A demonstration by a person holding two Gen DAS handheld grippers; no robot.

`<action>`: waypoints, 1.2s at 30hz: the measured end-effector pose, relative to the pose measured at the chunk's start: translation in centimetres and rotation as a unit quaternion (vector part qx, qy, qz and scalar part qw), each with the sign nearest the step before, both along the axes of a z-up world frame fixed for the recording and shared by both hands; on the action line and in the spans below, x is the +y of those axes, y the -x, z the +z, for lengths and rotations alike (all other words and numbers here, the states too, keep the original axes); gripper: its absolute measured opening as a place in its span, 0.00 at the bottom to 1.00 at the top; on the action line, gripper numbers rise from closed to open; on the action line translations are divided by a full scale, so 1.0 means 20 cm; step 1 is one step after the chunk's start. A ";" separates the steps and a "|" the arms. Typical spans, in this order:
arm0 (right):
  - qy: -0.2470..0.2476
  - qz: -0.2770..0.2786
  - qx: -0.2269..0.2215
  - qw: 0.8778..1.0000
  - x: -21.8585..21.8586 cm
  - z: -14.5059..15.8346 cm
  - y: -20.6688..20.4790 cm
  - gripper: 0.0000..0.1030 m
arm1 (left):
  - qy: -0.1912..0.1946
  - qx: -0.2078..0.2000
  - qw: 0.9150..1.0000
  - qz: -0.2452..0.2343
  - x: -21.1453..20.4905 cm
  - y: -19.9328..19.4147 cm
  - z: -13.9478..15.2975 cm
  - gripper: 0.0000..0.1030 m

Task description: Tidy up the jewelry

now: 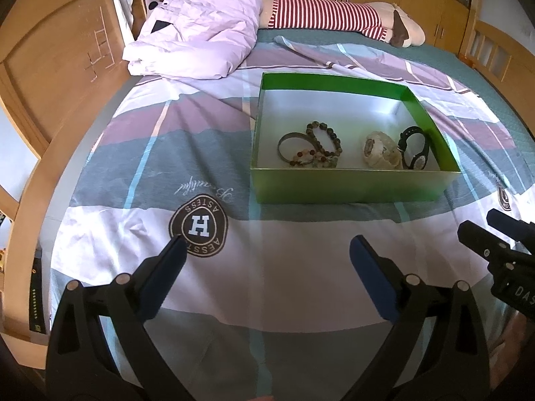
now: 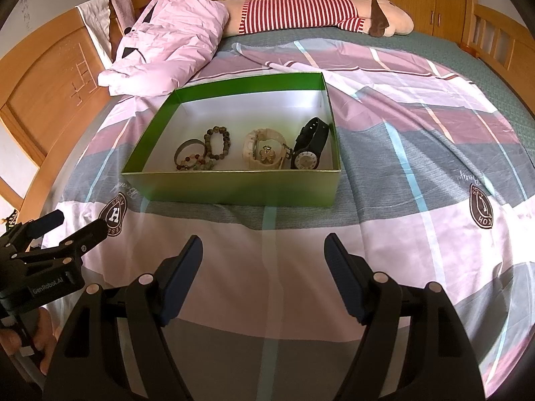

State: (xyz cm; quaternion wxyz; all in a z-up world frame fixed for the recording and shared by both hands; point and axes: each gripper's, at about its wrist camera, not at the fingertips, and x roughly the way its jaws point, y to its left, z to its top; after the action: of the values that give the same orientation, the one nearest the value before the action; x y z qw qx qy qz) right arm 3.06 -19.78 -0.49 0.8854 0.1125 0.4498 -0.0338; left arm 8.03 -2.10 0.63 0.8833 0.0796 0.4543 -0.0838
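Note:
A green box (image 1: 354, 183) (image 2: 234, 188) with a white inside lies on the bed. In it lie a metal bangle (image 1: 290, 147) (image 2: 189, 149), a dark bead bracelet (image 1: 324, 138) (image 2: 219, 142), a smaller mixed-bead bracelet (image 2: 195, 163), a cream watch (image 1: 381, 152) (image 2: 264, 153) and a black watch (image 1: 414, 148) (image 2: 309, 150). My left gripper (image 1: 267, 250) hovers open over the bedspread in front of the box, nothing between its fingers. My right gripper (image 2: 264, 250) is open too, empty, also short of the box. Each gripper shows at the other view's edge.
The patterned bedspread (image 2: 401, 153) covers the bed. A pink crumpled duvet (image 1: 197, 23) and a striped plush toy (image 2: 317, 13) lie at the far end. Wooden headboard (image 1: 50, 77) on the left, wardrobes behind. A hand (image 2: 36, 341) holds the left gripper.

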 end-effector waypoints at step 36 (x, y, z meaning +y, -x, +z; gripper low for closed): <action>-0.001 -0.007 0.007 1.000 -0.01 -0.01 0.00 0.74 | 0.002 0.006 1.000 -0.002 -0.01 0.00 -0.01 0.96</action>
State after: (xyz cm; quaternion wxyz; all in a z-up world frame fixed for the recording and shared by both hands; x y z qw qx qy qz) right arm 3.13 -20.05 -0.75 0.8818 0.1163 0.4552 -0.0404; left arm 8.04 -2.25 0.41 0.8803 0.0785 0.4596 -0.0870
